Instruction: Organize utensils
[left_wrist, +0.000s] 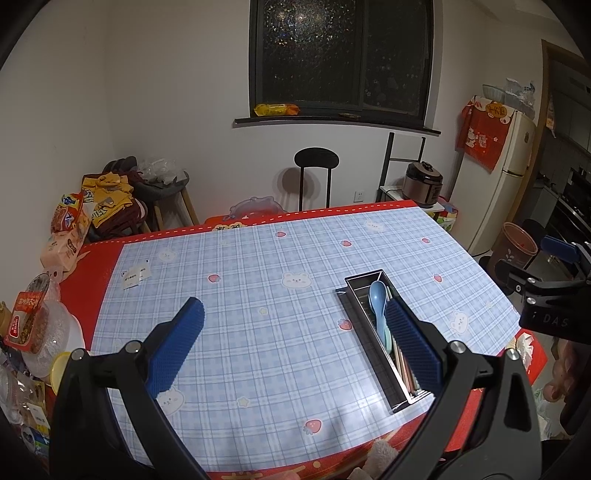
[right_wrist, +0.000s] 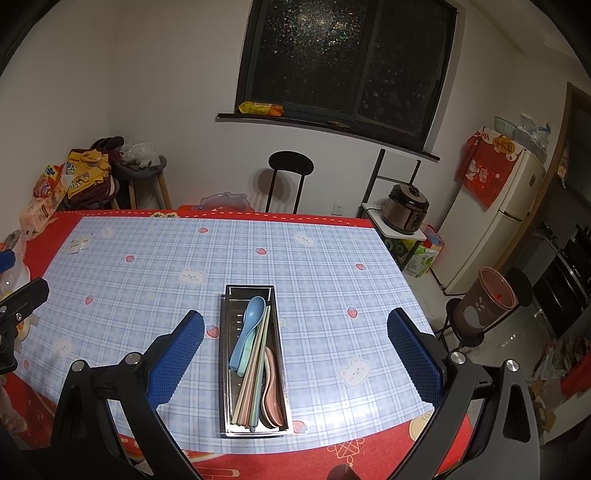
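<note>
A metal utensil tray (right_wrist: 227, 369) lies on the blue checked tablecloth (right_wrist: 147, 280). In it lie a blue spoon (right_wrist: 248, 328), several pastel chopsticks (right_wrist: 255, 369) and a pink spoon (right_wrist: 272, 391). My right gripper (right_wrist: 295, 354) is open and empty, raised above the tray with a finger on each side. The tray also shows in the left wrist view (left_wrist: 354, 325), with the blue spoon (left_wrist: 378, 299) in it. My left gripper (left_wrist: 295, 347) is open and empty, above the cloth just left of the tray. Its right finger (left_wrist: 413, 347) overlaps the tray.
Snack bags and containers (left_wrist: 44, 325) crowd the table's left edge. Small paper slips (left_wrist: 135, 277) lie on the cloth at far left. A black chair (right_wrist: 290, 177) stands behind the table. A rice cooker (right_wrist: 404, 214), a fridge (right_wrist: 491, 221) and a brown bin (right_wrist: 484, 306) stand to the right.
</note>
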